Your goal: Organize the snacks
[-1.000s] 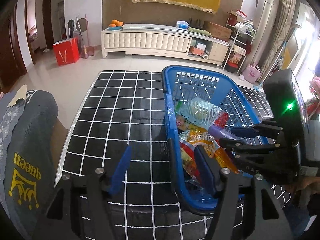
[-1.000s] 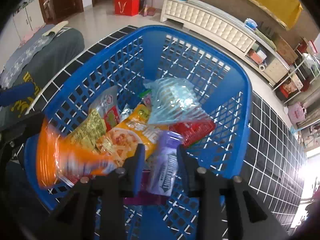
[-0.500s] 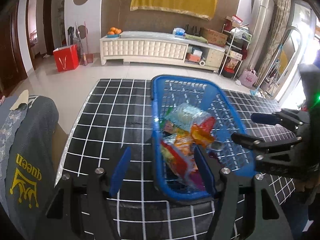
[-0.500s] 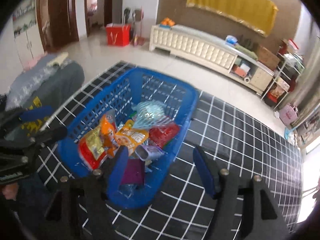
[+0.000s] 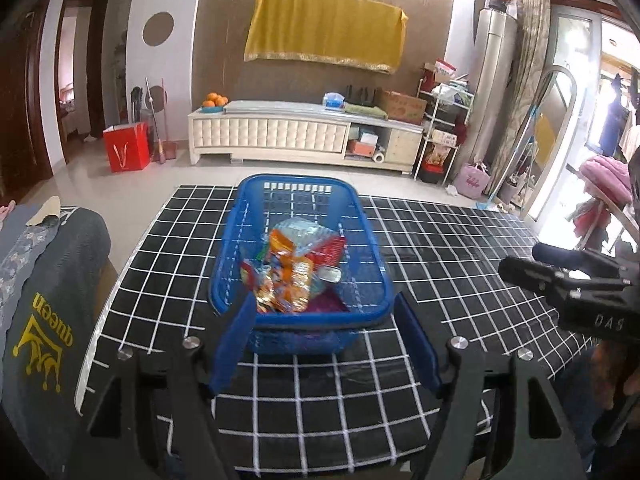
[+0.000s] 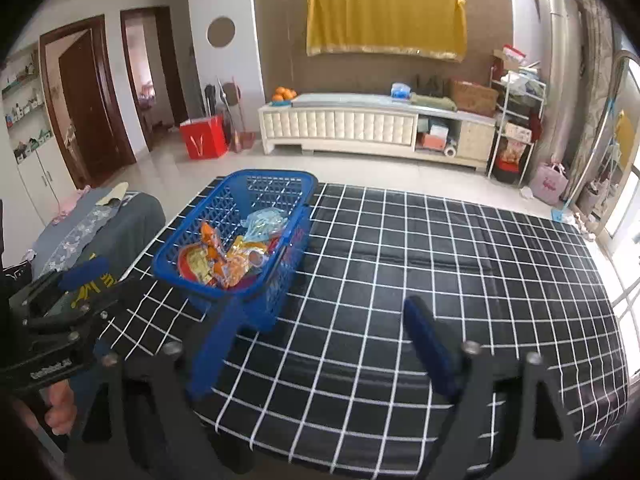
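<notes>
Snacks [image 5: 298,268] all in the blue basket [image 5: 362,216], far left on the table [image 6: 440,264], tidy. Left gripper [image 5: 324,344] and right gripper [image 6: 320,344] both opening wide, holding nothing.

A counter [image 5: 460,280] covered in a black cloth with a white grid is carrying the work. A blue plastic basket [image 5: 360,220] is sitting directly on it, toward the left side of the counter in the right wrist view [image 6: 296,184], with wide bare cloth stretching away to the basket's right. Snack packets [image 5: 296,268] are lying piled inside the basket, orange, red and clear wrappers overlapping; they are blurred, so individual packs cannot be told apart. Beside the basket's left wall, beyond the counter edge, a dark grey fabric [image 5: 48,300] with yellow "queen" lettering is lying draped; what it is resting on cannot be told.
</notes>
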A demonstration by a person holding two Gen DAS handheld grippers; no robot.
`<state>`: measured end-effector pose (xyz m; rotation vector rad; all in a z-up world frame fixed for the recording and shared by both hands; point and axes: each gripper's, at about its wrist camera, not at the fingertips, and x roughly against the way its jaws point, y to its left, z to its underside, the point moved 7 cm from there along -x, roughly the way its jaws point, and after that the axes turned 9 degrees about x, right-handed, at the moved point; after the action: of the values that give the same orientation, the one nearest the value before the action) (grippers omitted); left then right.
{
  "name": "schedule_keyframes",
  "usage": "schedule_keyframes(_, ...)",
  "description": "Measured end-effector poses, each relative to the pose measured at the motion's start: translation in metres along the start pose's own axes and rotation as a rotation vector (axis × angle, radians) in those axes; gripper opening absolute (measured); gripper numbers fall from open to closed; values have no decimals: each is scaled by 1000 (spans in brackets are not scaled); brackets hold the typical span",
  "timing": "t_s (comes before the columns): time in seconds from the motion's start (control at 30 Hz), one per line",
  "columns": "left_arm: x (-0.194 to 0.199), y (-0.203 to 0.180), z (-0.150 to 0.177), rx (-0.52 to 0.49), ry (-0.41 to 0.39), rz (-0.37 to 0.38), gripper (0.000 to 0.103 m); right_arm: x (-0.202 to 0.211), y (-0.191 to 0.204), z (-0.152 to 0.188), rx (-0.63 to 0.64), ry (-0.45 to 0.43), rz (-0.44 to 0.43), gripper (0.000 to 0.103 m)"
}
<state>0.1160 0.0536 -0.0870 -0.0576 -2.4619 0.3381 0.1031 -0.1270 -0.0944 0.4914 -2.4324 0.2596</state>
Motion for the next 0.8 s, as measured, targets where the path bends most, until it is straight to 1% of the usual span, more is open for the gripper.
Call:
schedule_keyframes(0.03,7,-5,3,2,-13,-1,76,7,0,4,-4,-13,8,99)
schedule_keyframes(0.07,12,-11,5,2,-22,0,84,16,-2,8,-6,-35,19,100)
schedule_keyframes(0.17,31,-29,10,-25,-64,37,85,36,-4,13,-9,-75,55,103)
schedule_keyframes(0.23,42,-39,14,-54,-90,42,91,49,-4,15,-16,-100,72,103)
schedule_keyframes(0.3,56,-49,18,-84,-122,37,103,64,-7,19,-21,-123,94,103)
schedule_keyframes(0.4,76,-58,23,-112,-170,35,103,82,-9,25,-25,-158,127,103)
schedule_keyframes(0.47,86,-61,26,-113,-184,39,103,93,-7,31,-22,-178,141,103)
schedule_keyframes(0.57,96,-62,30,-109,-196,39,103,101,-3,35,-19,-196,141,103)
schedule_keyframes(0.63,102,-65,35,-114,-206,35,103,106,-2,41,-38,-198,119,103)
schedule_keyframes(0.8,111,-70,44,-129,-199,40,103,109,1,51,-54,-195,117,103)
